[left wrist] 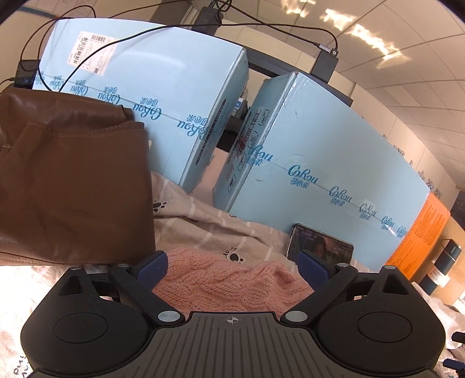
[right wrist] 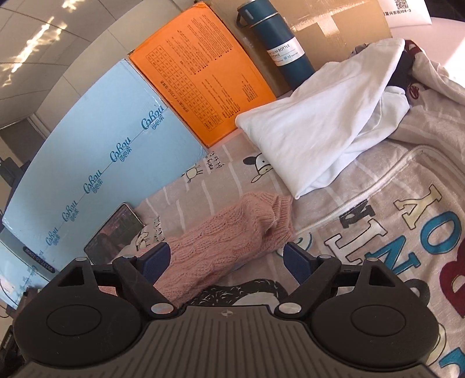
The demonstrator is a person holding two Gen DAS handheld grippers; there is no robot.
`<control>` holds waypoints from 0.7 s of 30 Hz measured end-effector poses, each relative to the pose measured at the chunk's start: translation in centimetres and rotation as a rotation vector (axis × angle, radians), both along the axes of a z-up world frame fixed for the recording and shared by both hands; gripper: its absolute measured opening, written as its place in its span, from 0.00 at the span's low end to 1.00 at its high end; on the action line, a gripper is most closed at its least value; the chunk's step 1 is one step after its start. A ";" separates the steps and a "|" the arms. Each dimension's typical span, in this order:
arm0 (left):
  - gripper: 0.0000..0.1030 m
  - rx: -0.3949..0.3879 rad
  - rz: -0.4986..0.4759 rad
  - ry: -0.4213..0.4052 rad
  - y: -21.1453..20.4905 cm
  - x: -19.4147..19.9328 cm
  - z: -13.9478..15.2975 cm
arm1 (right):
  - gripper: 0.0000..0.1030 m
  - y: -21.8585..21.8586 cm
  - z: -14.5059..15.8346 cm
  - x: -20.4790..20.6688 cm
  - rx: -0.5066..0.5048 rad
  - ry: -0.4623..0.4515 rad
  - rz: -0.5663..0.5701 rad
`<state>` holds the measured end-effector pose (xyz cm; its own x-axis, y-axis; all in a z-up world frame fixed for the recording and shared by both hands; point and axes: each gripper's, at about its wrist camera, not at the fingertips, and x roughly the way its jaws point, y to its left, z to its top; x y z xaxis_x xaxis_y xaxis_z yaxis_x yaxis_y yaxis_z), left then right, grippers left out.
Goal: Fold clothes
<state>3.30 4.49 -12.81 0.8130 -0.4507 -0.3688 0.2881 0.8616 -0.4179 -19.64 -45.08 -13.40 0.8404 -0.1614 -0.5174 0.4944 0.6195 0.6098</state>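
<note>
Left wrist view: left gripper (left wrist: 232,266) jaws spread wide, nothing pinched. Pink sweater (left wrist: 226,282) lies below and between the blue pads (left wrist: 154,266), not pressed by either. It rests on a beige printed sheet (left wrist: 203,229). Brown garment (left wrist: 72,186), leather-like, folded, sits at left of the sweater, just beside it, partly against a blue box (left wrist: 151,87). Second blue box (left wrist: 328,162) stands to the right, with a gap between the two. Phone (left wrist: 319,247), screen lit, leans on the second box, near the sweater's far edge. Orange box (left wrist: 421,232) and a dark bottle (left wrist: 444,264) at far right. Black cables run over the first box top.

Right wrist view: right gripper (right wrist: 226,260) jaws also spread apart, holding nothing. Sweater (right wrist: 229,241) lies folded in a compact bundle, running diagonally from the left pad up towards the right; left pad (right wrist: 155,258) sits just beside its lower end, whether touching I cannot tell. White garment (right wrist: 325,122) lies beyond the sweater, loosely bundled, close to its cuff end. Lettered zip garment (right wrist: 407,221) spreads at right. Blue box (right wrist: 96,162) and orange box (right wrist: 200,72) line the back edge, bottle (right wrist: 276,43) beside the orange one against a cardboard box (right wrist: 334,20). Phone (right wrist: 116,229) leans on the blue box, near the sweater.
</note>
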 end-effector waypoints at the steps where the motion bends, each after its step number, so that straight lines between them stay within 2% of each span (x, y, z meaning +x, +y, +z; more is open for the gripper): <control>1: 0.96 -0.008 0.007 0.007 0.1 0.0 -0.1 | 0.83 0.0 -0.1 0.2 0.030 -0.009 0.011; 6: 0.96 -0.023 0.000 0.031 0.2 0.1 -0.6 | 0.86 -0.5 -1.7 2.6 0.143 0.049 0.022; 11: 0.96 -0.046 -0.009 0.044 0.4 0.2 -0.7 | 0.94 -1.9 -2.4 4.2 0.190 -0.061 -0.074; 13: 0.96 -0.058 -0.001 0.058 0.7 0.4 -0.9 | 0.94 -2.5 -2.7 4.9 0.203 -0.095 -0.110; 14: 0.96 -0.065 0.003 0.065 0.8 0.5 -1.0 | 0.91 -2.6 -2.9 5.6 0.178 -0.087 -0.112; 15: 0.96 -0.069 0.008 0.072 0.9 0.7 -1.2 | 0.87 -2.3 -2.8 6.0 0.139 -0.079 -0.119; 16: 0.96 -0.073 0.013 0.079 1.1 0.8 -1.3 | 0.62 -2.0 -2.8 6.4 0.104 -0.067 -0.123; 17: 0.96 -0.076 0.016 0.084 1.2 0.9 -1.4 | 0.24 -1.8 -2.9 6.7 0.086 -0.037 -0.113; 18: 0.96 -0.076 0.017 0.087 1.3 1.0 -1.5 | 0.13 -1.5 -3.2 7.0 0.074 -0.010 -0.099; 21: 0.96 -0.068 0.020 0.091 1.4 1.2 -1.7 | 0.12 -0.4 -2.6 6.1 0.013 -0.043 -0.107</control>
<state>4.51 5.86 -14.46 0.7865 -0.4612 -0.4108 0.2290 0.8355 -0.4994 -13.58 -45.50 -16.03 0.8400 -0.2451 -0.4840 0.5307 0.5568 0.6391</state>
